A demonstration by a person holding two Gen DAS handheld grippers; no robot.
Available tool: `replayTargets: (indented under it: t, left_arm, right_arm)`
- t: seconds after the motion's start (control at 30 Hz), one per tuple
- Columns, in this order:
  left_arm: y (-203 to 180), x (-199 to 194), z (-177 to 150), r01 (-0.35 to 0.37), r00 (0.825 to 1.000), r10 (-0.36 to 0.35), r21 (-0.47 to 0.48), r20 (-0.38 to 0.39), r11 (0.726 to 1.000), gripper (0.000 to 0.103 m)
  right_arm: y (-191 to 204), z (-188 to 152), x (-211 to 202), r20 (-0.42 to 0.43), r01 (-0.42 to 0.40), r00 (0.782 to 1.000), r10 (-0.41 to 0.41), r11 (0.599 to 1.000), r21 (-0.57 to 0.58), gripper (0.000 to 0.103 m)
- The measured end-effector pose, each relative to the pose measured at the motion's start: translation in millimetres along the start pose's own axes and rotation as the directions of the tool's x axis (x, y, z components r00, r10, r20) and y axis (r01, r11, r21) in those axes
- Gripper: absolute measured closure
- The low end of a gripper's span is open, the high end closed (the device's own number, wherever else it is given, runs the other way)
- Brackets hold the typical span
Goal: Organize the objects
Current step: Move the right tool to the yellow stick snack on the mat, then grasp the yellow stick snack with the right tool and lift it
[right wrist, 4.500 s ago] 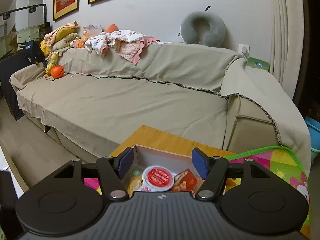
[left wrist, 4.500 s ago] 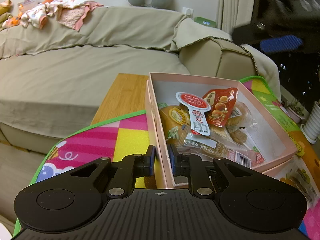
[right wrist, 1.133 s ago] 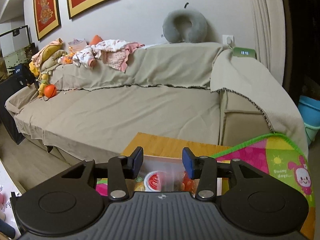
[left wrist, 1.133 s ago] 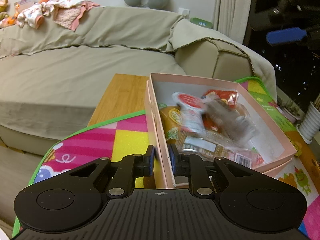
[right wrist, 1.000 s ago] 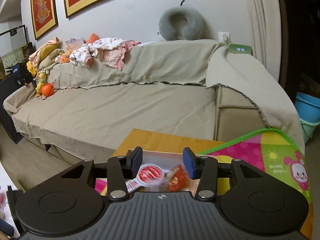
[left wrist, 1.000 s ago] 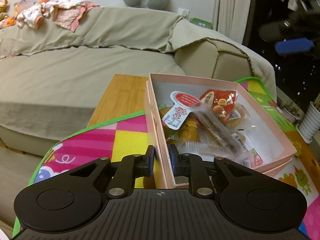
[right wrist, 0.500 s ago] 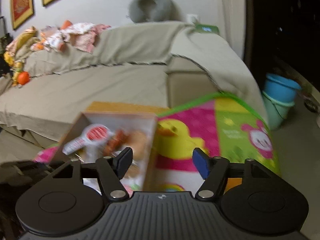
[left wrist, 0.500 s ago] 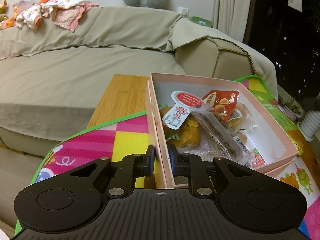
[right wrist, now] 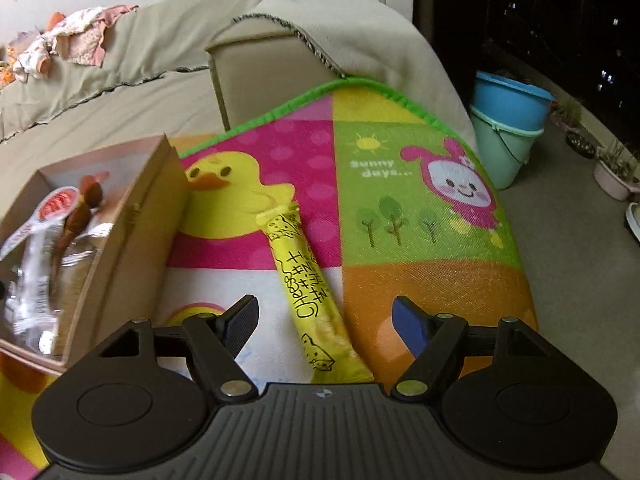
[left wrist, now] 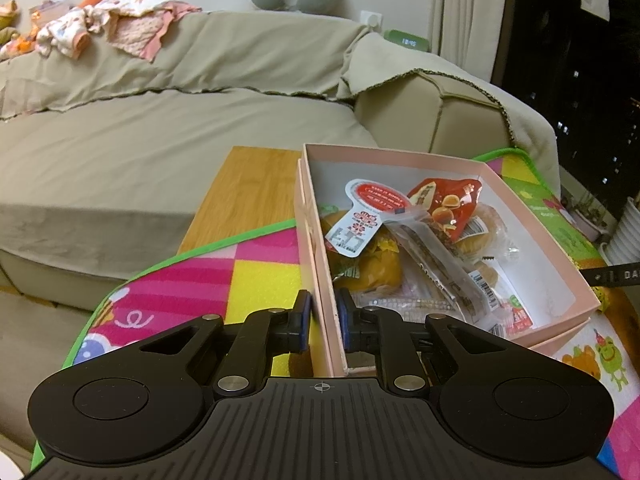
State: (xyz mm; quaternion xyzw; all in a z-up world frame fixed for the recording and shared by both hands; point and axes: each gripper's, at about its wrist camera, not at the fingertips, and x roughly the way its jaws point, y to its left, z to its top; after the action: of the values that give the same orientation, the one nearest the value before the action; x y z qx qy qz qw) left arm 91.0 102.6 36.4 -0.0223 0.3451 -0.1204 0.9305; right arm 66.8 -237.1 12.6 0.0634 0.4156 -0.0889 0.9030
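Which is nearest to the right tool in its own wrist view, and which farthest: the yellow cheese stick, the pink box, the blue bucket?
From the right tool:
1. Yellow cheese stick, lying on the mat between its open fingers.
2. Pink box, to the left on the mat.
3. Blue bucket, far right on the floor.

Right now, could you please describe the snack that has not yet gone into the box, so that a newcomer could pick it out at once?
Start at the colourful play mat in front of the sofa, then find the pink box of snacks on it. Just right of the box, lying on the mat between the open fingers of the right hand-held gripper, is a long yellow cheese stick packet. It alone is outside the box, yellow with black handwritten-style lettering.
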Motion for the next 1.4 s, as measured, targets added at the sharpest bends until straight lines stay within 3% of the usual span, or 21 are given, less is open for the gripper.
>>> replayTargets:
  t: [0.17, 0.6, 1.07, 1.17, 1.23, 1.4]
  left_arm:
    - [-0.9, 0.2, 0.6, -0.002, 1.000, 0.002, 0.001, -0.003, 1.000, 0.087]
    - [-1.2, 0.2, 0.8, -0.001, 1.000, 0.001, 0.002, -0.003, 1.000, 0.087]
    - [-1.2, 0.2, 0.8, -0.002, 1.000, 0.002, 0.002, -0.004, 1.000, 0.087]
    - [-1.2, 0.4, 0.4, -0.004, 1.000, 0.004, 0.002, -0.004, 1.000, 0.087]
    - [-0.5, 0.8, -0.5, -0.005, 1.000, 0.005, 0.002, -0.002, 1.000, 0.087]
    - [0.6, 2.4, -0.7, -0.005, 1.000, 0.005, -0.001, -0.003, 1.000, 0.087]
  right_arm:
    - [3.9, -5.6, 7.8, -0.017, -0.042, 0.999, 0.042, 0.999, 0.012, 0.033]
    - [35.6, -18.4, -0.1, -0.017, -0.094, 0.996, 0.093, 0.991, -0.094, 0.047]
    - [34.3, 3.1, 23.5, 0.029, -0.023, 0.999, 0.025, 0.997, -0.078, 0.048]
    - [37.3, 6.1, 26.5, 0.033, -0.021, 0.999, 0.024, 0.996, -0.088, 0.061]
    - [40.7, 5.9, 23.9, 0.025, -0.035, 0.999, 0.037, 0.994, -0.103, 0.079]
    - [43.9, -2.6, 4.3, 0.010, -0.049, 0.999, 0.051, 0.989, -0.140, 0.080]
